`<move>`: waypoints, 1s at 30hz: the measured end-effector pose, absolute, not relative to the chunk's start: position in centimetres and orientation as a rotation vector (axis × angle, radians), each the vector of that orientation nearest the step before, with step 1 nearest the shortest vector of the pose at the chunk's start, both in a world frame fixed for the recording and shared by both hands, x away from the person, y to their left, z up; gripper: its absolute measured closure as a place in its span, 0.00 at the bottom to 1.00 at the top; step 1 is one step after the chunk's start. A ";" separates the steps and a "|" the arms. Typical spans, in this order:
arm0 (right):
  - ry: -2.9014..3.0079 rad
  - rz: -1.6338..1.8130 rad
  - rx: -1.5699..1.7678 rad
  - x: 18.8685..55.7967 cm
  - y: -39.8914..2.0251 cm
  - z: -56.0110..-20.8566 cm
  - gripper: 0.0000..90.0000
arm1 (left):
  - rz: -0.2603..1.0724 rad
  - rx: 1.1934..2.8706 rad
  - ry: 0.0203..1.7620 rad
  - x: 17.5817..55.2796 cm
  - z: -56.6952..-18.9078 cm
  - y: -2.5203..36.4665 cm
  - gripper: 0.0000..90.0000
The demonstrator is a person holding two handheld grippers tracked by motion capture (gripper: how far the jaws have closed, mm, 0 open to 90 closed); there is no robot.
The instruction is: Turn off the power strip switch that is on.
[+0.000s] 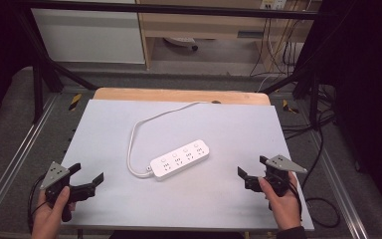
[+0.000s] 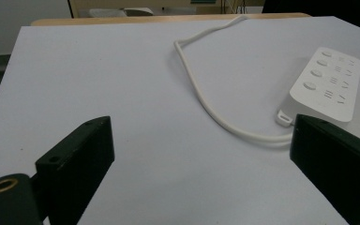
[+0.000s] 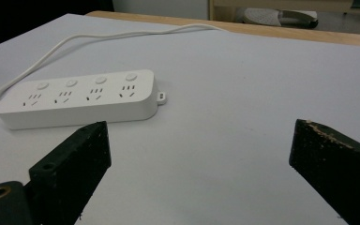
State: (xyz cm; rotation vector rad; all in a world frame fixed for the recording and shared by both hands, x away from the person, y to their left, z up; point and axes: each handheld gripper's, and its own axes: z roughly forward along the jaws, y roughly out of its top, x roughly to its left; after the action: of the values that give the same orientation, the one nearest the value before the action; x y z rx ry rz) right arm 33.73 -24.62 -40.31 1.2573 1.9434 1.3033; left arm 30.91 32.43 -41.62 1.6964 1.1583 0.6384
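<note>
Power strip (image 1: 180,159) untouched | left gripper (image 1: 86,176) jaws wide, empty | right gripper (image 1: 251,167) same

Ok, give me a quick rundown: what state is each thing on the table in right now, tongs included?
Power strip: lying flat on the white table, sockets up, nothing plugged in, untouched.
Cord: attached to the strip's near-left end, looping away to the table's far edge and over it.
Left tongs: open, holding nothing, at the near-left edge of the table.
Right tongs: open, holding nothing, at the near-right edge.
</note>
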 end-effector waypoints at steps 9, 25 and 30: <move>1.965 1.334 1.213 35.1 -22.0 -39.8 0.05 | 0.638 1.702 1.150 30.9 -41.6 32.3 0.07; 2.008 1.398 1.090 36.6 -16.9 -39.0 0.05 | 0.641 1.703 1.151 30.9 -41.7 32.3 0.07; 2.030 1.399 1.089 37.4 -15.7 -38.9 0.05 | 0.636 1.705 1.151 31.0 -41.7 32.4 0.07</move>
State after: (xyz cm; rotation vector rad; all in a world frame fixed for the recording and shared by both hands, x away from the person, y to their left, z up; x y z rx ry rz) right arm 37.35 -15.71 -38.86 1.0890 2.0299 1.3992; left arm 30.95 32.38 -41.70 1.7054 1.1506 0.6358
